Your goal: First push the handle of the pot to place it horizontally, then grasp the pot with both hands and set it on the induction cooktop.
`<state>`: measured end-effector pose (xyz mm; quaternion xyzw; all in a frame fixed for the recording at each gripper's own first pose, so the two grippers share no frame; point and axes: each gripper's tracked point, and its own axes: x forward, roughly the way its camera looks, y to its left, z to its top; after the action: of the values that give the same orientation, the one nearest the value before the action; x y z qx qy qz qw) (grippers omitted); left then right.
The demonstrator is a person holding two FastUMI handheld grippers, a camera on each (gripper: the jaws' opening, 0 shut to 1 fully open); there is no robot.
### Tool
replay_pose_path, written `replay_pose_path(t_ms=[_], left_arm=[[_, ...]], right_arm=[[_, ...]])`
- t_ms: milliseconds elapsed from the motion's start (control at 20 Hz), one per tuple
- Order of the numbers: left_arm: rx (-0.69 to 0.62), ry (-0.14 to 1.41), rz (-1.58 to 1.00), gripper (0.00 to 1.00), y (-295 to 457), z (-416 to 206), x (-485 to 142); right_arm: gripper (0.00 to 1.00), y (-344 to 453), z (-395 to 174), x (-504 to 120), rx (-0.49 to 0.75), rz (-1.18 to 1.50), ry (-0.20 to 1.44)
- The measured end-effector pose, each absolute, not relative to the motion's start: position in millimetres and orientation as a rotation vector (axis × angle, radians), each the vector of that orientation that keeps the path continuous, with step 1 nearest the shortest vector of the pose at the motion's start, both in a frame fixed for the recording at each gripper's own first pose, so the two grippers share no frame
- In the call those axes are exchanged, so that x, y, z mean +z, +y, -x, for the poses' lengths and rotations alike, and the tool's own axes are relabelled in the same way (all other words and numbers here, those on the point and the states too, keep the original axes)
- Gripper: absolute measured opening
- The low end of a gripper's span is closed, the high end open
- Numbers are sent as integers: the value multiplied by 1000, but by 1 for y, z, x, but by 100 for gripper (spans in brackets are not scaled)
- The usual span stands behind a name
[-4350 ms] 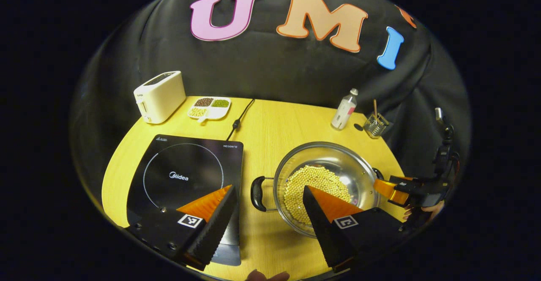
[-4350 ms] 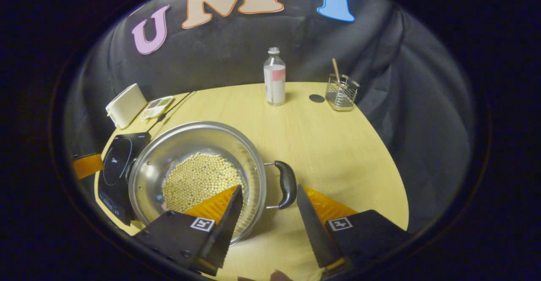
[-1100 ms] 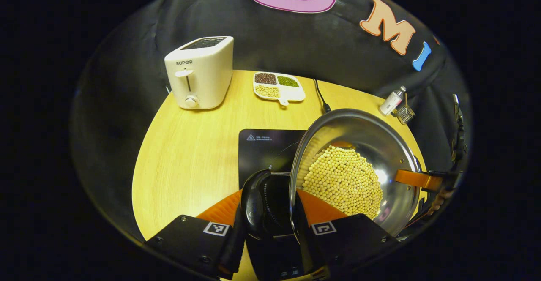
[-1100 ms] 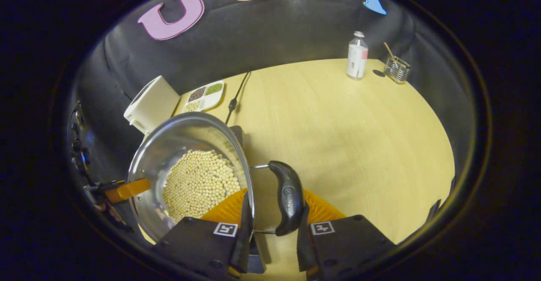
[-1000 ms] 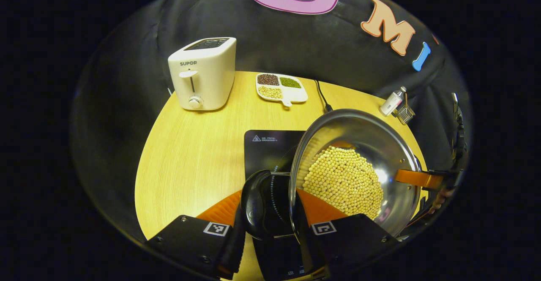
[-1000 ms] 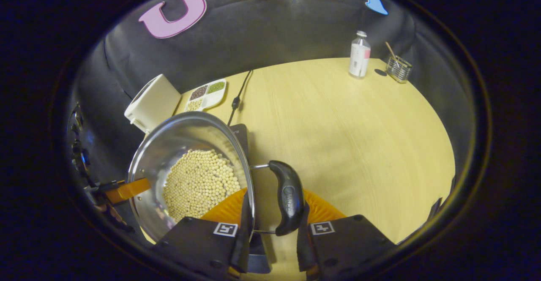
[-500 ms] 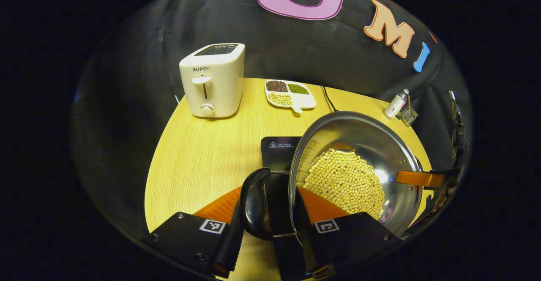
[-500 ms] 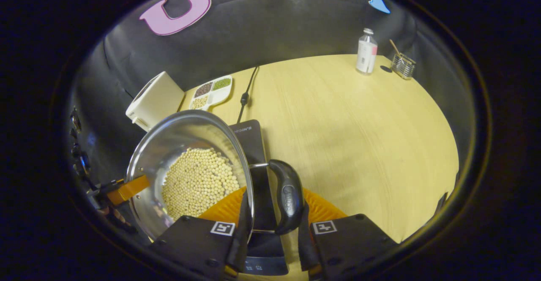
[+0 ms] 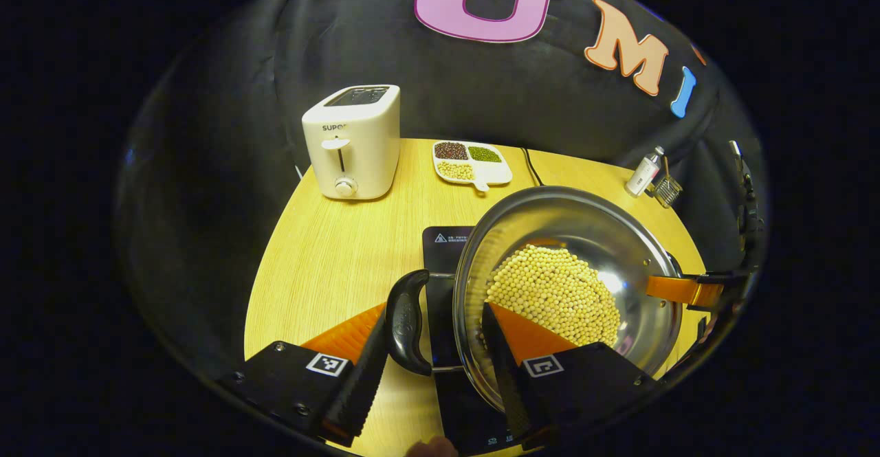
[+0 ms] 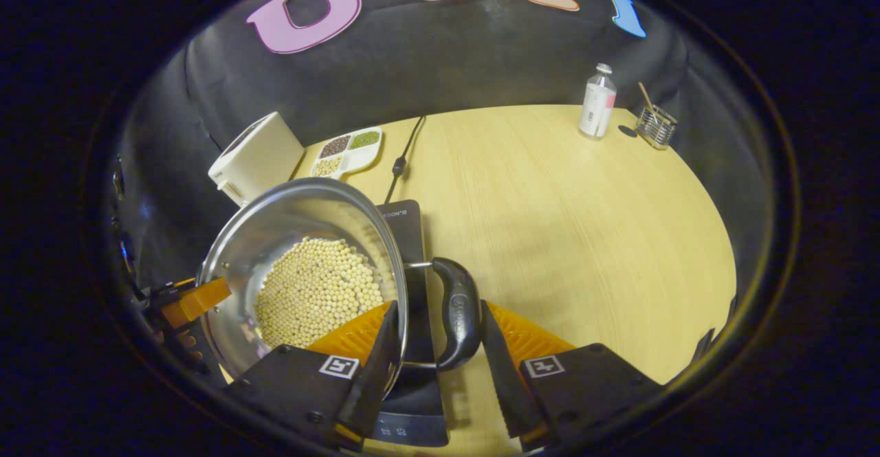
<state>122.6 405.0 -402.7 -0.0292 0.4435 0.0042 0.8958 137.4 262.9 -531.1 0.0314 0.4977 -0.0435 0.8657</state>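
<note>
A steel pot (image 9: 605, 237) of pale beans rests on the black induction cooktop (image 9: 445, 242), covering most of it. My left gripper (image 9: 433, 310) stands open around the pot's black left handle (image 9: 405, 319), its fingers (image 9: 357, 374) spread apart on either side. In the right gripper view the same pot (image 10: 302, 220) sits on the cooktop (image 10: 402, 218), and my right gripper (image 10: 437, 308) is open around the right handle (image 10: 455, 313) with gaps on both sides. Across the pot, each view shows the other gripper's finger: the right gripper (image 9: 680, 291) and the left gripper (image 10: 196, 299).
A white toaster (image 9: 354, 141) and a divided dish of beans (image 9: 471, 161) stand at the table's back. The cooktop's cable (image 10: 405, 149) runs toward the wall. A small bottle (image 10: 597, 103) and a wire holder (image 10: 653, 126) stand far right on the wooden table (image 10: 584, 223).
Both grippers, which were shut on the pot's handles carrying it over the cooktop, have opened. The pot has come down onto the cooktop.
</note>
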Motion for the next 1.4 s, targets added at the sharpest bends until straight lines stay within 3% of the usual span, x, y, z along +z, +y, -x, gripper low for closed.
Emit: replay_pose_path(t_ms=[150, 200, 350, 500, 550, 750, 800, 850, 950, 1000, 1050, 1100, 1200, 1250, 1350, 1400], left_arm=[[54, 886, 58, 79, 405, -120, -391], [69, 867, 45, 80, 406, -121, -384], [111, 800, -40, 87, 406, -127, -358], [155, 738, -122, 83, 398, -127, -327], [150, 714, -127, 83, 388, -127, -317], [177, 675, -111, 80, 349, -108, -293], [187, 668, -98, 80, 339, -100, -289], [200, 664, -91, 80, 329, -94, -285], [224, 632, -85, 80, 311, -83, -271], [233, 606, -84, 81, 302, -78, -260], [236, 580, -81, 80, 290, -74, -251], [236, 549, -74, 80, 278, -69, -240], [221, 502, -58, 80, 250, -65, -219], [208, 477, -56, 80, 236, -66, -207], [176, 423, -83, 80, 212, -70, -181], [155, 388, -102, 80, 201, -72, -165]], right_arm=[[92, 263, -137, -520, -67, -116, 1016], [94, 264, -139, -516, -55, -132, 1004], [94, 260, -135, -506, -3, -135, 980], [99, 249, -130, -491, 36, -126, 944], [94, 245, -128, -486, 47, -134, 925], [98, 218, -115, -465, 82, -117, 881], [94, 209, -111, -458, 89, -118, 869], [98, 201, -109, -452, 95, -120, 855], [98, 182, -105, -433, 104, -123, 815], [94, 172, -101, -424, 109, -123, 795], [98, 162, -98, -414, 112, -120, 776], [94, 153, -95, -403, 113, -116, 752], [98, 133, -91, -376, 104, -119, 700], [94, 126, -89, -362, 103, -126, 669], [98, 108, -85, -332, 92, -108, 608], [93, 100, -83, -317, 80, -98, 578]])
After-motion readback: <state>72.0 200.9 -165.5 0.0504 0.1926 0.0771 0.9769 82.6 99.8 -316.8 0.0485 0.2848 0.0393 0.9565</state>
